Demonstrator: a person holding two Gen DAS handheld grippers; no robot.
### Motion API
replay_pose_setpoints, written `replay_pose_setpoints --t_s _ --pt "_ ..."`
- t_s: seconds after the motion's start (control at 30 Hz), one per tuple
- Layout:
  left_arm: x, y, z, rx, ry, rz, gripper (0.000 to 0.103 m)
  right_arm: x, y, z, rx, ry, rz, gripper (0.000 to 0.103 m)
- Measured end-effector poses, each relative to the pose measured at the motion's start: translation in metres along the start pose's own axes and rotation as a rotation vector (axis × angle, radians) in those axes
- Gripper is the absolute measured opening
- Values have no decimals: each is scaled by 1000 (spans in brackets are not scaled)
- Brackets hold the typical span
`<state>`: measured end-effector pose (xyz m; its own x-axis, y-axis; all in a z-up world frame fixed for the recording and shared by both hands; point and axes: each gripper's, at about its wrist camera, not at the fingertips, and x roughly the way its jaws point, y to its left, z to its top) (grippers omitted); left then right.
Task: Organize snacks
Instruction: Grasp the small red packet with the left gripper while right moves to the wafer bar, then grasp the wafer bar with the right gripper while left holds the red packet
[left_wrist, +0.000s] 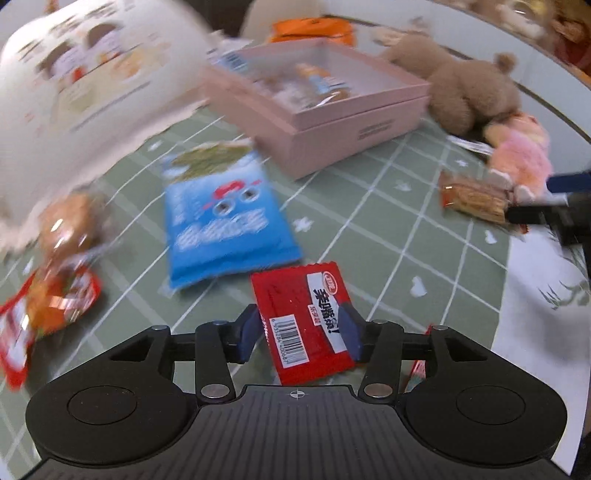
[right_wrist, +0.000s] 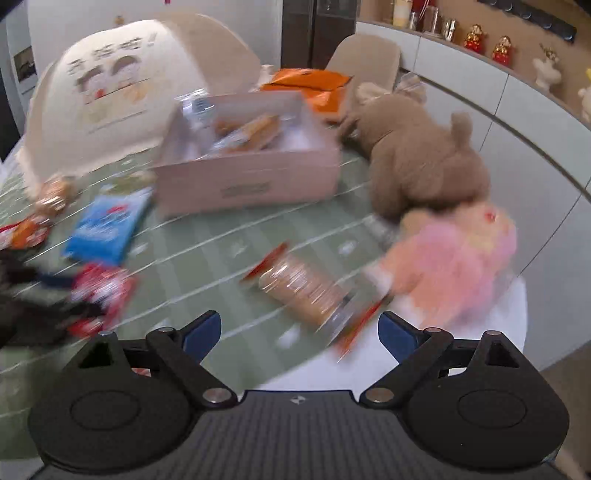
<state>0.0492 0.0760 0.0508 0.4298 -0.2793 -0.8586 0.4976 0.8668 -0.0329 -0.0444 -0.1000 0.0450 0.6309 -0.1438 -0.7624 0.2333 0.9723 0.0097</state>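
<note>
**Operator:** The green checked tablecloth carries loose snacks around the open pink box. What is the step in hand?

**Technician:** It appears to be the pickup of the red packet. The packet lies flat on the cloth, between the blue pads of the left gripper. The jaws stand spread, and the pads look apart from the wrapper edges.

**Operator:** How is it done well?

**Technician:** The gripper centres on the packet, lowers until the pads straddle both long edges, then closes. The blue packet lies just beyond and should remain clear.

**Operator:** And the other tool?

**Technician:** The right gripper is spread wide, with one end of the cracker pack between its pads. The pink plush toy lies just beside that pack, so its approach must avoid the fur.
</note>
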Motion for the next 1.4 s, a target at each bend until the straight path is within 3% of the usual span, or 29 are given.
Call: replay_pose_setpoints --t_s 0.07,0.17,0.33,0.4,0.47,0.73,0.87,0.9,0.93,1.0,1.03,1.2,1.3,1.4 --pt "-5 2 -3 -23 14 42 53 18 -16 11 16 14 57 93" --pt "-16 7 -6 -73 4 38 49 36 -26 13 24 26 134 93" --pt "-11 -1 1 -100 44 76 49 53 -13 -1 -18 68 243 95" --pt "-3 -8 4 -84 58 109 59 51 -4 -3 -73 65 259 95" --pt "3 -14 8 -82 77 96 65 50 1 -3 -110 68 292 95" --pt "8 -10 6 -152 82 137 76 66 3 11 -192 32 254 95" --pt "6 -9 4 -182 70 143 72 64 4 8 -223 21 252 94" --pt "4 -10 3 -188 62 145 67 62 4 6 -226 14 248 91" --pt "2 -10 1 -188 54 148 65 60 5 5 -232 8 240 82" --pt "-3 -9 -5 -196 54 146 65 53 6 5 -248 8 241 56" --pt "-6 -7 -9 -217 57 145 64 49 7 7 -255 16 236 37" --pt "-32 17 -34 -363 37 62 58 28 9 13 -220 51 239 35" --pt "-62 16 -36 -386 -34 18 57 4 5 17 -183 37 281 35" --pt "-98 9 -15 -363 -139 -43 57 -24 4 22 -175 -10 265 35"
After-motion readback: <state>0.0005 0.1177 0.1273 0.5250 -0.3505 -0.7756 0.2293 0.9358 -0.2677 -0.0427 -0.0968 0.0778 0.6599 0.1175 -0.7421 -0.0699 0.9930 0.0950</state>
